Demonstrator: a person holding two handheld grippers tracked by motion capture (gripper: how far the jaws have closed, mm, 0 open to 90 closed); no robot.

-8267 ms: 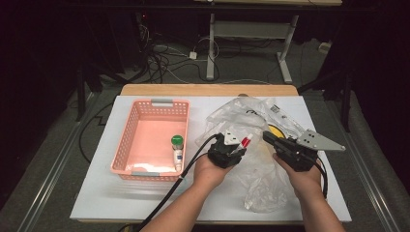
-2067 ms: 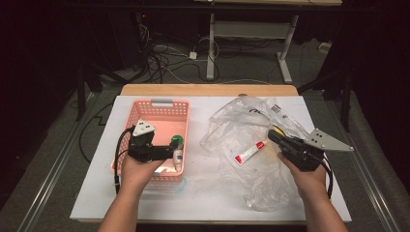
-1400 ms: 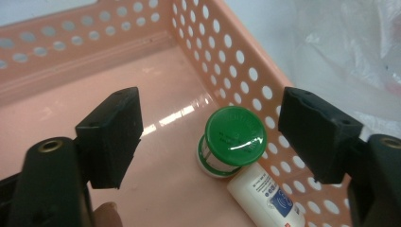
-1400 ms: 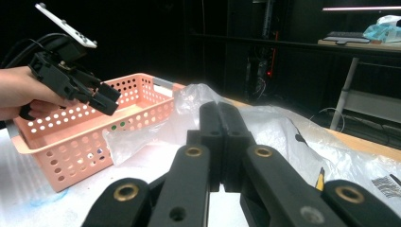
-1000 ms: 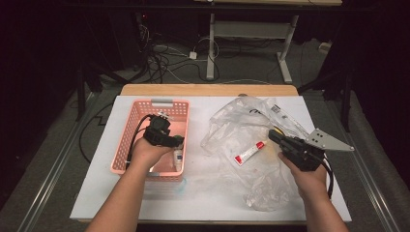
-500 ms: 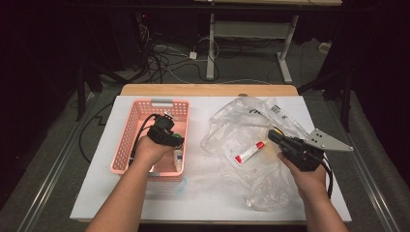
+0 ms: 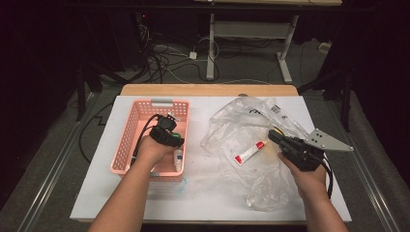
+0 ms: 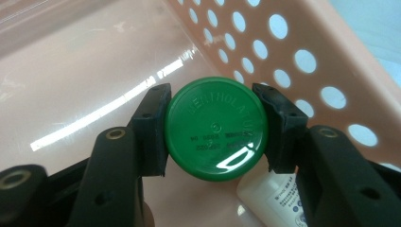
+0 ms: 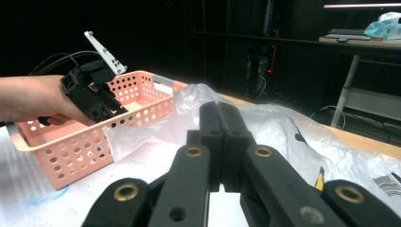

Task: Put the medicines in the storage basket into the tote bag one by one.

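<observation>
The left claw (image 8: 213,130) is inside the pink basket (image 7: 126,143) and points down to its floor. Its jaws have just been closing, and now the two black pads touch the green round cap (image 8: 216,128) on both sides, so the claw holds this cap between them. The cap belongs to a white bottle (image 8: 272,198) which lies on the basket floor, just under the claw and close to the perforated wall at one side of it. The right claw (image 9: 221,124) is fully closed with nothing between its pads, and it rests low over the white surface (image 7: 212,186). A crumpled clear plastic bag (image 7: 251,130) lies just in front of this claw and around it, and inside the bag, a little ahead of the claw, there is a small white tube with a red cap (image 7: 249,153).
</observation>
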